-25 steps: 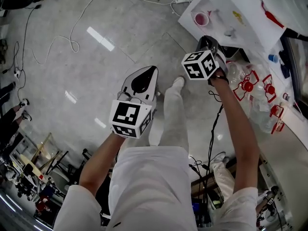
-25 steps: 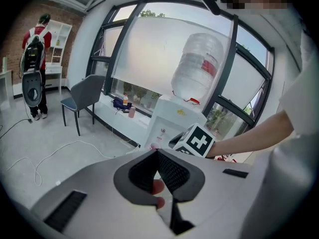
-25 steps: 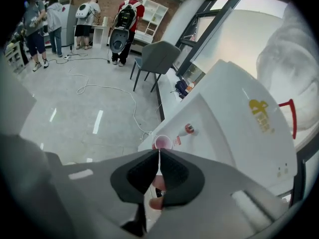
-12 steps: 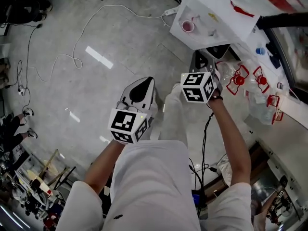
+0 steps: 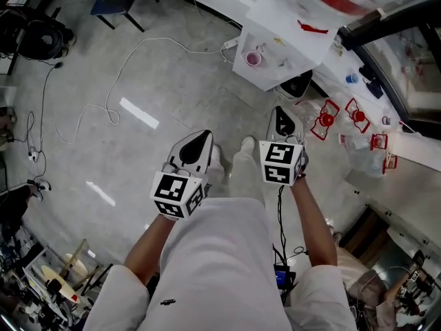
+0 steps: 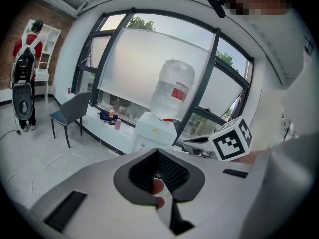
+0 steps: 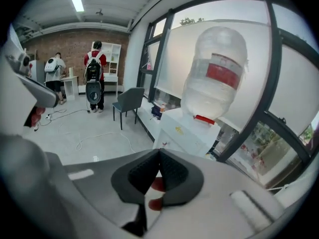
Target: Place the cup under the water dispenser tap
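Left gripper (image 5: 200, 138) and right gripper (image 5: 281, 112) both clenched on nothing, with the pink cup (image 5: 253, 58) up ahead.
Each gripper's jaws are pressed together. The pair hangs side by side above the floor (image 5: 158, 81). The cup stands upright on the front ledge of the white water dispenser (image 5: 289, 36) — well apart from both grippers, nearer the right one. Whether it sits under a tap cannot be told.

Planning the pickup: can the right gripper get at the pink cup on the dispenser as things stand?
Probably not yet: the right gripper is shut and well short of the pink cup on the water dispenser ledge. Nothing seems to stand between them, so opening the jaws and moving forward should do.
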Action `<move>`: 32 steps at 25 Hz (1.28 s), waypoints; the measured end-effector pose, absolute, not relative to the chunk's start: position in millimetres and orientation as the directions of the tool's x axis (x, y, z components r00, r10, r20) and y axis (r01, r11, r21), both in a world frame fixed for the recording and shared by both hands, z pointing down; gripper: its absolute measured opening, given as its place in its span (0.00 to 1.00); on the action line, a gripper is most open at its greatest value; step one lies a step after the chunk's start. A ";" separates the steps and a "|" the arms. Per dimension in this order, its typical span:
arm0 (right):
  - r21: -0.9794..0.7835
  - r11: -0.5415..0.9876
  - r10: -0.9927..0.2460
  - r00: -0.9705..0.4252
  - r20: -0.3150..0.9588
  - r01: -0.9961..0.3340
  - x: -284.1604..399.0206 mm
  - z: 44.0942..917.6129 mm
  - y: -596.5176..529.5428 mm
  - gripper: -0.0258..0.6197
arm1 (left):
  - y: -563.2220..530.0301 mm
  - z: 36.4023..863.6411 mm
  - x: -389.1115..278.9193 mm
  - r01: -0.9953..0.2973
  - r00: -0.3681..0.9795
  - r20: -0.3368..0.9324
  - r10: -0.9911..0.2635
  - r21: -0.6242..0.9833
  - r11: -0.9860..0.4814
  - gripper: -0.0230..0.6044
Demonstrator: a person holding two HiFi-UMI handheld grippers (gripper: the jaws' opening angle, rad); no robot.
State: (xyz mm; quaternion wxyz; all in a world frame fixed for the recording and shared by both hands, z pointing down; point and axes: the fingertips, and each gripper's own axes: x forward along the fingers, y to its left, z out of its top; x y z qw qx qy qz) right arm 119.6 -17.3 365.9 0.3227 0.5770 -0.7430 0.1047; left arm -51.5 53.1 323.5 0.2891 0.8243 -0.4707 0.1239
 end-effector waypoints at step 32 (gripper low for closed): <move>0.056 0.140 -0.970 -0.126 0.206 -0.989 118.6 195.4 117.4 0.06 | 81.7 210.6 -73.3 -0.805 0.592 0.301 -0.748 0.266 -0.530 0.05</move>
